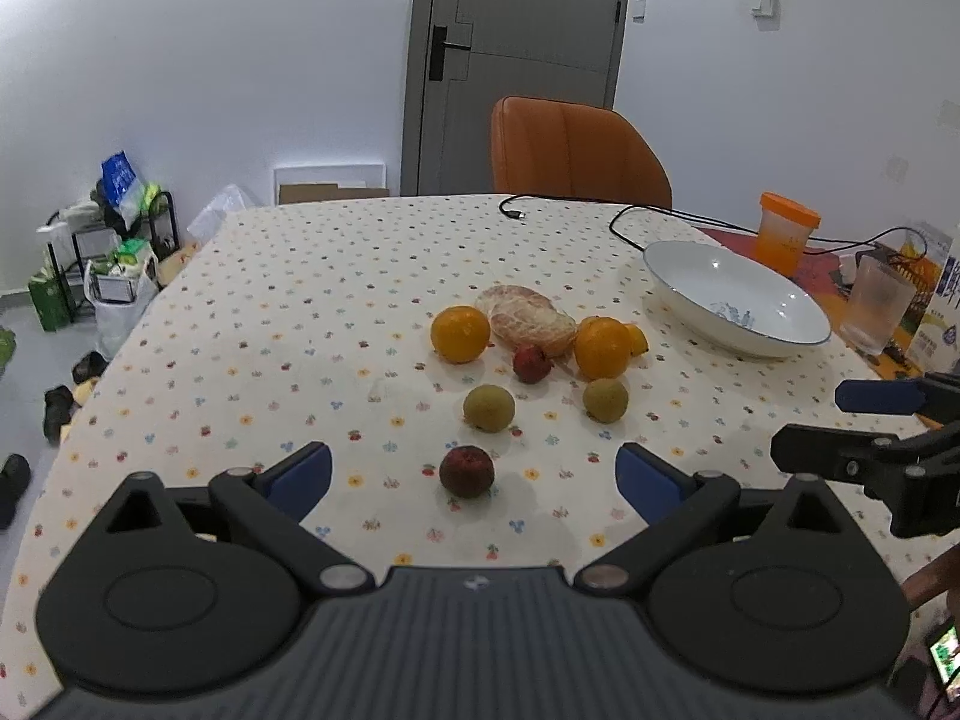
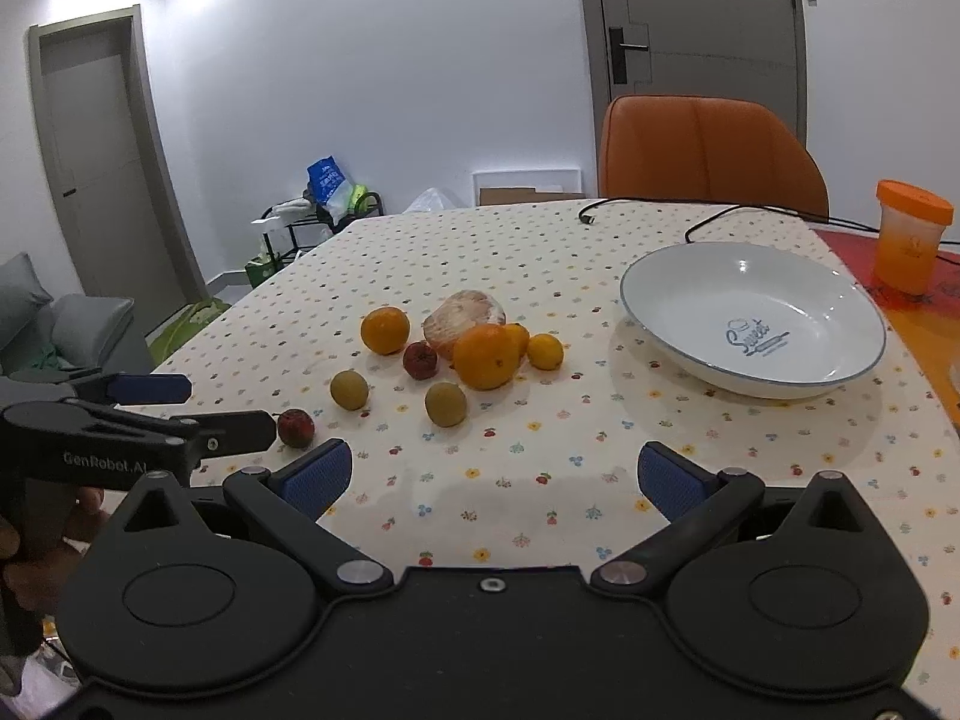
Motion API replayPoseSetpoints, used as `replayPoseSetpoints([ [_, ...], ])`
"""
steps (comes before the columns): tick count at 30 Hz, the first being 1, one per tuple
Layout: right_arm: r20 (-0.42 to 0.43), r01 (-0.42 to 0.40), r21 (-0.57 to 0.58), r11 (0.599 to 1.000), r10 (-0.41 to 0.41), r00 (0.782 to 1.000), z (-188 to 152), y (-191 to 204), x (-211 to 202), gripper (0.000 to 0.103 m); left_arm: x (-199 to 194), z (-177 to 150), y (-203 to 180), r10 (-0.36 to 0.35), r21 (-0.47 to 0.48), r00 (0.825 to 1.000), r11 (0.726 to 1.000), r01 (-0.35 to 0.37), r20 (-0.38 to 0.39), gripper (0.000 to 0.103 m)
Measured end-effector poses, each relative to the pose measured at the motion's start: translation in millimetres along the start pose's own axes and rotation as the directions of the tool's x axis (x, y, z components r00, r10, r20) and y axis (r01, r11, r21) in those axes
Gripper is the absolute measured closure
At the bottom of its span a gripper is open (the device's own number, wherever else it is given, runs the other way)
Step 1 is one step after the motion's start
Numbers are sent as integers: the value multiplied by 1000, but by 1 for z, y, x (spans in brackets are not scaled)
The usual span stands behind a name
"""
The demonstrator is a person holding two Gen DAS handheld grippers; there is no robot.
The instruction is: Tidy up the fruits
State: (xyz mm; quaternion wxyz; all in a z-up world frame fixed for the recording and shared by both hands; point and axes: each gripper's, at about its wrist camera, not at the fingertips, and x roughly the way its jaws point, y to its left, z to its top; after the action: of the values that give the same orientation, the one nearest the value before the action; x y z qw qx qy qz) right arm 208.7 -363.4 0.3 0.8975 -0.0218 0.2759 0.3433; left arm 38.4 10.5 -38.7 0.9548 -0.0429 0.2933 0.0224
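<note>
On the desk, left of the white bowl, my fruits sit clustered: oranges, a peeled citrus, green fruits and dark red ones. My left tongs gape wide around the nearest red fruit without touching it. My right tongs also stand apart, empty, near the bowl.
</note>
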Motion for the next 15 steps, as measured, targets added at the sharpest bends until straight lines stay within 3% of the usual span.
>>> replayPoseSetpoints([
  [15, 7, -44, 78, 996, 43, 999, 6, -11, 32, 0, 31, 5, 10, 16, -45, 999, 999, -18, -46, 2],
])
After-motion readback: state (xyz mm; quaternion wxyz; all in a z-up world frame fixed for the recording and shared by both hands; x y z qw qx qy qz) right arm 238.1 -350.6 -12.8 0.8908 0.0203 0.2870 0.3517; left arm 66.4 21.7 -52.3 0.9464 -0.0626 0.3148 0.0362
